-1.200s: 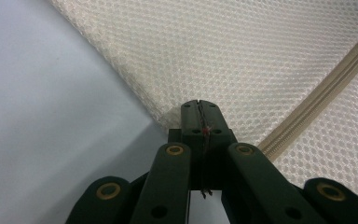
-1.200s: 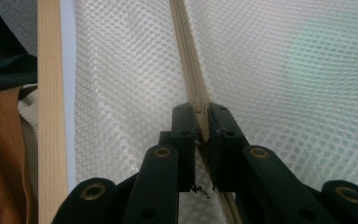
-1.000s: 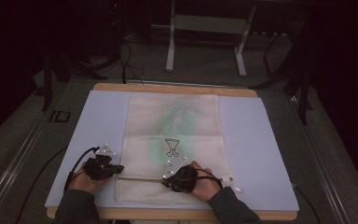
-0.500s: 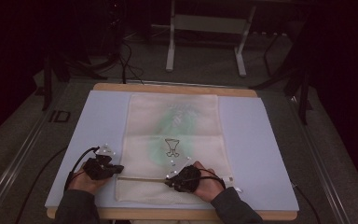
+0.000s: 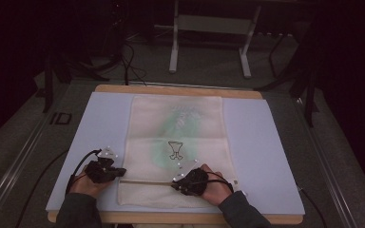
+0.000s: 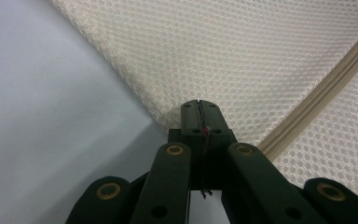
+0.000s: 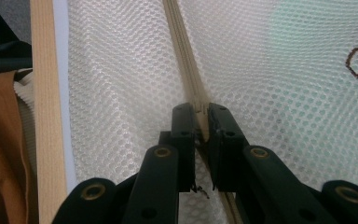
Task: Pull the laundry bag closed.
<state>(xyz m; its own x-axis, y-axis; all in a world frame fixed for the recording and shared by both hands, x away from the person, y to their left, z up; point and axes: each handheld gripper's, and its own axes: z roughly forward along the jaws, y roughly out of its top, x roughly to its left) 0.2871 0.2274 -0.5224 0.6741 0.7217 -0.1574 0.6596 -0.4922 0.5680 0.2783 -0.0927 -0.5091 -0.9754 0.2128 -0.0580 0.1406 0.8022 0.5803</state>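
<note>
A wooden tabletop (image 5: pixel 180 90), covered by a pale blue mat (image 5: pixel 261 142), is seen from above, with a cream mesh laundry bag (image 5: pixel 176 142) laid flat along its middle, reaching from the far edge almost to the near one. A green garment with a dark outline drawing (image 5: pixel 174 149) can be made out through the mesh. A beige zipper (image 5: pixel 147 181) runs across the bag near its near end. The left tongs (image 5: pixel 119 172) are held at the bag's left edge, closed tight on the mesh at that edge, just beside the zipper's end, as shown in the left gripper view (image 6: pixel 199 109). The right tongs (image 5: pixel 175 185) are set on the zipper line farther right, and in the right gripper view (image 7: pixel 200 114) they are pinched on the zipper band itself.
</note>
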